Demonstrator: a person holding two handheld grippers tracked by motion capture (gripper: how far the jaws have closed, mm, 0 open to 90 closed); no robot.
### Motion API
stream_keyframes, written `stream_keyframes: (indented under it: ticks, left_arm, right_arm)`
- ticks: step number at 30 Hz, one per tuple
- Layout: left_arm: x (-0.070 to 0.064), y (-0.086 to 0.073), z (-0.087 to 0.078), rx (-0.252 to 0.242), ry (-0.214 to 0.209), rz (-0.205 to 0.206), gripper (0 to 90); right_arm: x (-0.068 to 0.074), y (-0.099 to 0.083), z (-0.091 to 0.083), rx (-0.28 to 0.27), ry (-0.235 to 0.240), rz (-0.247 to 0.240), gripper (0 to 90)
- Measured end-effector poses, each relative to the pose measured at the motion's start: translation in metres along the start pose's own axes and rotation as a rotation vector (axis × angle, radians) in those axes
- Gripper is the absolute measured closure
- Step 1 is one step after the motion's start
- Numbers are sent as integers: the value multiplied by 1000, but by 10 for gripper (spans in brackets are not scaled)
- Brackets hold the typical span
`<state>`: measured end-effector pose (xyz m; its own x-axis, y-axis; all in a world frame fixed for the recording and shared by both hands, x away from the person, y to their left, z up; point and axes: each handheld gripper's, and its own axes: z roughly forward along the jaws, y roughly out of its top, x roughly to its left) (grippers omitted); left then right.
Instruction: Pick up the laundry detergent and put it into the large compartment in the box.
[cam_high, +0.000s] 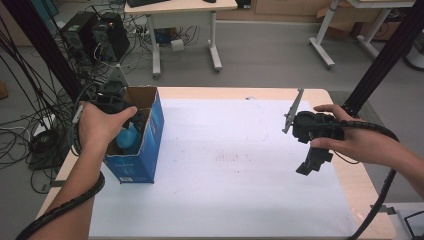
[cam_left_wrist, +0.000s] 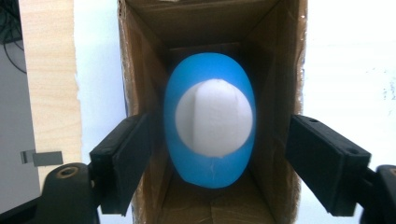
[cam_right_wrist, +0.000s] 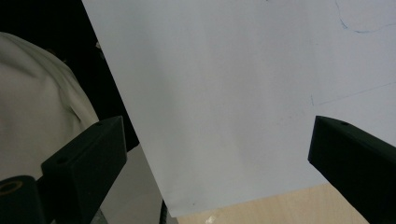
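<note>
box (cam_left_wrist: 140, 70): rough brown cardboard; bottle (cam_left_wrist: 210, 161): glossy blue plastic; table (cam_high: 350, 185): pale wood; sheet (cam_high: 225, 165): matt white paper

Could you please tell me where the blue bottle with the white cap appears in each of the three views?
High view: blue bottle inside the open blue box, left side.
Left gripper view: centre, between the open jaws, inside the box.
Right gripper view: not in it.
Shared landmark: the white sheet.

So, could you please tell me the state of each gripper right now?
Left gripper: open, over the blue-and-white oval object in the cardboard box.
Right gripper: open, empty.
</note>
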<state>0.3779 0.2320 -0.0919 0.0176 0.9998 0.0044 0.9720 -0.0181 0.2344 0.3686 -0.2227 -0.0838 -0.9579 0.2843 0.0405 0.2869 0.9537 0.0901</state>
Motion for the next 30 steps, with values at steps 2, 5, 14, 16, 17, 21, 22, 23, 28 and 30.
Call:
stream_keyframes:
  ticks: [2, 5, 14, 16, 17, 21, 22, 23, 28, 30]
  left_arm:
    - [0, -1, -2, -4, 1, -2, 175]
    - [2, -2, -5, -7, -12, -8, 133]
    - [1, -4, -15, -19, -7, -2, 51]
    - [0, -5, -17, -23, -4, 1, 51]
    - [0, -5, -19, -25, -5, 2, 50]
    - [-3, -7, -25, -36, -5, 10, 46]
    - [-5, -6, -28, -36, -6, 16, 46]
    - [-7, -6, -30, -39, -5, 20, 46]
    - [-17, -6, -41, -54, 1, 44, 46]
    - [-23, -6, -45, -57, 7, 58, 46]
  right_arm:
    - [1, -1, 0, -4, 0, 1, 45]
    - [1, -1, -1, -3, -4, -7, 45]
    - [3, -2, -2, -13, -4, -5, 45]
    - [3, -1, -2, -10, -4, -7, 45]
    - [3, -1, -2, -9, -4, -7, 45]
    - [3, -1, -3, -8, -5, -5, 45]
    - [3, -2, -3, -11, -5, -7, 45]
    - [3, -2, -3, -17, -5, -9, 45]
    - [3, -2, -3, -20, -7, -17, 45]
    - [4, -3, -4, -24, -6, -11, 45]
